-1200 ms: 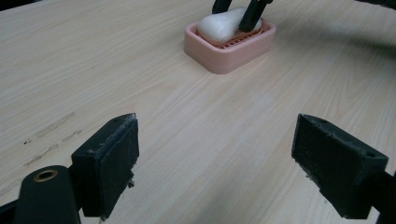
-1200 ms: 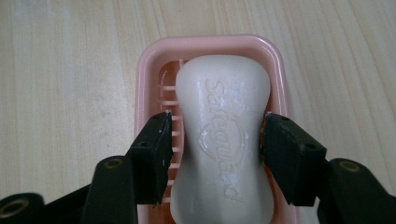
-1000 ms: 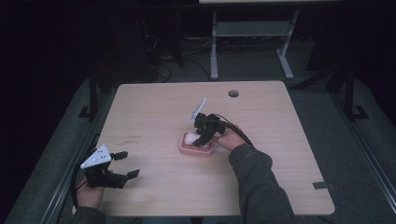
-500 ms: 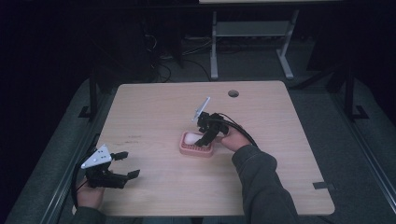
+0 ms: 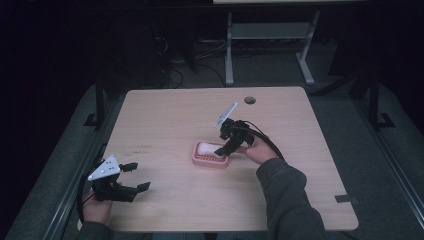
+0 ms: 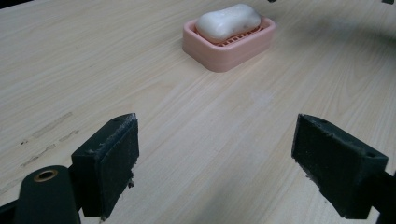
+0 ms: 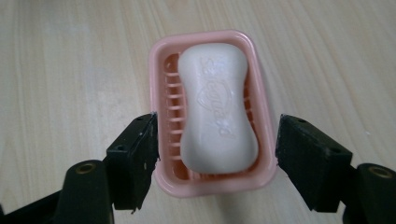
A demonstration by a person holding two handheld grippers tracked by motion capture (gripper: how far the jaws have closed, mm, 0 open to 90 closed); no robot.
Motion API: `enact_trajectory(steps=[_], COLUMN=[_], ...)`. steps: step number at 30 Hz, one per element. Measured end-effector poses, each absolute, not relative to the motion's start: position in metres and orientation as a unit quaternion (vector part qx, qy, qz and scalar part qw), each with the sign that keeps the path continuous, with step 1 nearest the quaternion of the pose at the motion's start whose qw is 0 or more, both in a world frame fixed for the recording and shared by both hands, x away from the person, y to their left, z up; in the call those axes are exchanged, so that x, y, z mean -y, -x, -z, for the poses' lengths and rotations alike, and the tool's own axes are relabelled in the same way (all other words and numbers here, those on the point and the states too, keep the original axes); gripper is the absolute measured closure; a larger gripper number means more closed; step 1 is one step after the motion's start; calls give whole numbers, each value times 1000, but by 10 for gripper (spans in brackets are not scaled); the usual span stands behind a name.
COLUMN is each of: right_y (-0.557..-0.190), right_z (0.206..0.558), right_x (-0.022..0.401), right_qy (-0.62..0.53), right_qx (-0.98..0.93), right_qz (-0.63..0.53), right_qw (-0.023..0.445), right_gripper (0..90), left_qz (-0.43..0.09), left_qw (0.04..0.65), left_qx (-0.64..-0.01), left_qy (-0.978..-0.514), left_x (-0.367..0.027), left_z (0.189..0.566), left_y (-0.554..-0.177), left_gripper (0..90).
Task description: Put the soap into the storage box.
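Note:
A white bar of soap [image 7: 215, 105] lies in a pink ribbed soap dish [image 7: 163, 79] near the middle of the wooden table [image 5: 165, 115]. My right gripper [image 7: 215, 156] is open and hangs just above the dish's near end, one jaw on each side of it, not gripping. In the high view that right gripper [image 5: 226, 145] sits at the right edge of the dish [image 5: 202, 161]. My left gripper [image 5: 136, 176] rests open near the table's front left corner. Its own view shows the soap [image 6: 228, 21] and dish [image 6: 233, 49] far ahead.
A round cable hole [image 5: 249, 100] sits near the table's far edge. A dark strip of tape [image 5: 346, 198] marks the front right corner. Faint scuff marks [image 5: 142, 147] lie left of the dish. A metal stand [image 5: 267, 35] is on the floor beyond.
My right gripper has shifted slightly to the right and back from over the dish's middle toward its right end. The left gripper has stayed still.

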State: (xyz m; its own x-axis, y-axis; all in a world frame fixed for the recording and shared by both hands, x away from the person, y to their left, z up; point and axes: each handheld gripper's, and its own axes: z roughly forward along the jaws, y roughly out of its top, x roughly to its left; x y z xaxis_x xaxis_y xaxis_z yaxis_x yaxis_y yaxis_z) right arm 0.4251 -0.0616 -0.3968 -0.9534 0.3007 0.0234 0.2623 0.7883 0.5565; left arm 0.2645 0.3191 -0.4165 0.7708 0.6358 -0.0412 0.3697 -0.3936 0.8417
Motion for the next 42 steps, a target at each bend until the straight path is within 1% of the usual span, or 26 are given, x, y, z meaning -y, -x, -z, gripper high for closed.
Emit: enact_trajectory(steps=[2,10,15,17,24,26,33,36,40,42], right_y=[-425,-421,-419,-416,-411,-409,-405,-404,-400,-398], right_z=[397,396,395,394,398,397,401,403,405,407], right_x=[66,76,82,85,98,101,112,116,120,124], right_qy=[-155,-167,-167,-166,-177,-175,-185,-196,-196,-198], right_qx=[-943,-944,-944,-942,-941,-939,-936,-936,-935,-935], right_qz=[-293,-284,-284,-291,-287,-294,-298,-292,-293,-293], right_qw=[25,17,17,29,24,33,30,19,29,27], right_gripper=[288,264,258,257,252,252,244,227,229,229], left_qz=[-145,-145,-144,-144,-142,-143,-143,-143,-142,-142], left_qw=[460,459,458,457,457,457,456,456,457,457], left_qx=[-306,-306,-305,-305,-307,-306,-305,-305,-305,-304], left_qy=[-821,-822,-822,-823,-823,-823,-824,-824,-823,-823], left_x=[-319,-318,-318,-317,-317,-317,-317,-317,-317,-317], left_z=[417,417,417,417,418,418,418,418,418,418], left_y=[-265,-265,-265,-265,-265,-265,-264,-265,-265,-265], left_gripper=[148,148,148,148,148,148,148,148,148,148])
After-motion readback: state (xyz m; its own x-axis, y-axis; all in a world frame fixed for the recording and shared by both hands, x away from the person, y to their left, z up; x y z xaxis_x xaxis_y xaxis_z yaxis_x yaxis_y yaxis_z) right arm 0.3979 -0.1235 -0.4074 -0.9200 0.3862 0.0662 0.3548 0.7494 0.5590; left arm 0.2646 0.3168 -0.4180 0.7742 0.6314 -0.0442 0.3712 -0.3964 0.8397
